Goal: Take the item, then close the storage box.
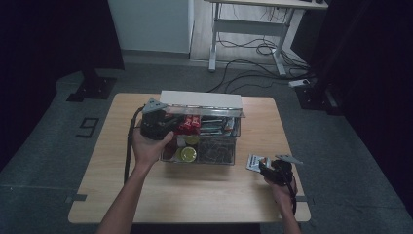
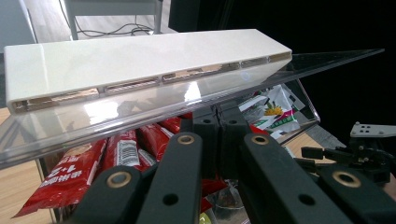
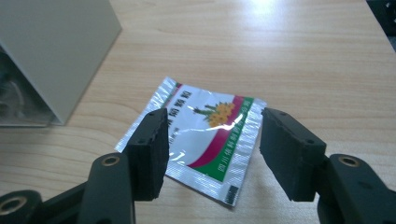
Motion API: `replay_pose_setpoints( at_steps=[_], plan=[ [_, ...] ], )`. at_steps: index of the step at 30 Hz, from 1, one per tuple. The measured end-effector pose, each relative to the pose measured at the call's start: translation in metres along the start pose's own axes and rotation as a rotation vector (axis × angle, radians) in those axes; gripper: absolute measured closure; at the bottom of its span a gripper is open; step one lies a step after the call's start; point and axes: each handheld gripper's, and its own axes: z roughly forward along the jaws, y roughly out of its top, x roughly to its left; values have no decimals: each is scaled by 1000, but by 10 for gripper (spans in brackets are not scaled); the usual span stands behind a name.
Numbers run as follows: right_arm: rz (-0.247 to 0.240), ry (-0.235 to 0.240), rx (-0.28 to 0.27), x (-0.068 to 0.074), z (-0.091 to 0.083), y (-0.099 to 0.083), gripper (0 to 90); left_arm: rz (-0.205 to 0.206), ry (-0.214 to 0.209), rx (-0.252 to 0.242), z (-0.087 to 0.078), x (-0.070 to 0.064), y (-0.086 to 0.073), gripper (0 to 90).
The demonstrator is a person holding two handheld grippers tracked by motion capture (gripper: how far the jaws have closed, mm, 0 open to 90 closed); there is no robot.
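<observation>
- Grey floor all round, one light wooden table (image 1: 204,195) in the middle; behind it one white desk frame with loose cables on the floor.
- One clear plastic organiser box (image 1: 202,141) stands on the far half of the table. Its lid (image 2: 140,114) is raised, with a white strip (image 2: 140,58) along the edge.
- Inside the box, from the high view: red packets (image 1: 189,123) at the back left, two round yellow-lidded items (image 1: 188,154) at the front left, dark things in the other compartments that I cannot make out.
- The left gripper view shows at least three red packets (image 2: 116,151) lying side by side under the lid, and one white-green sachet (image 2: 273,109) further along in the box.
- Two grippers, one in each hand.
- Left gripper (image 1: 157,124): held at the box's left end, over the red packets. In its own view the black jaws sit close together beneath the lid; whether they pinch anything I cannot tell.
- Right gripper (image 3: 212,154): low over the table, near the right front edge, well apart from the box.
- One silver sachet (image 3: 198,140) with a red-and-green band and a yellow flower print lies flat on the table to the right of the box. The right gripper's jaws are spread wide, one on each side of the sachet, not pressing it.
- The same sachet (image 1: 257,162) in the high view: just beside the right gripper (image 1: 273,168), between it and the box.
</observation>
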Motion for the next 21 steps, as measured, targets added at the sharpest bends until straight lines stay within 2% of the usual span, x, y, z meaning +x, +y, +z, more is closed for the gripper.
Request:
replay_pose_setpoints(
  at_steps=[8, 18, 21],
  plan=[
    [8, 37, -41, 3, -6, 2, 424, 2, -1, 2, 0, -1, 1, 899],
    [9, 53, -47, 3, -8, 3, 435, 6, -6, 4, -2, -3, -1, 897],
    [23, 80, -44, 3, -9, 3, 436, 7, -8, 6, -4, -4, -2, 895]
  ],
)
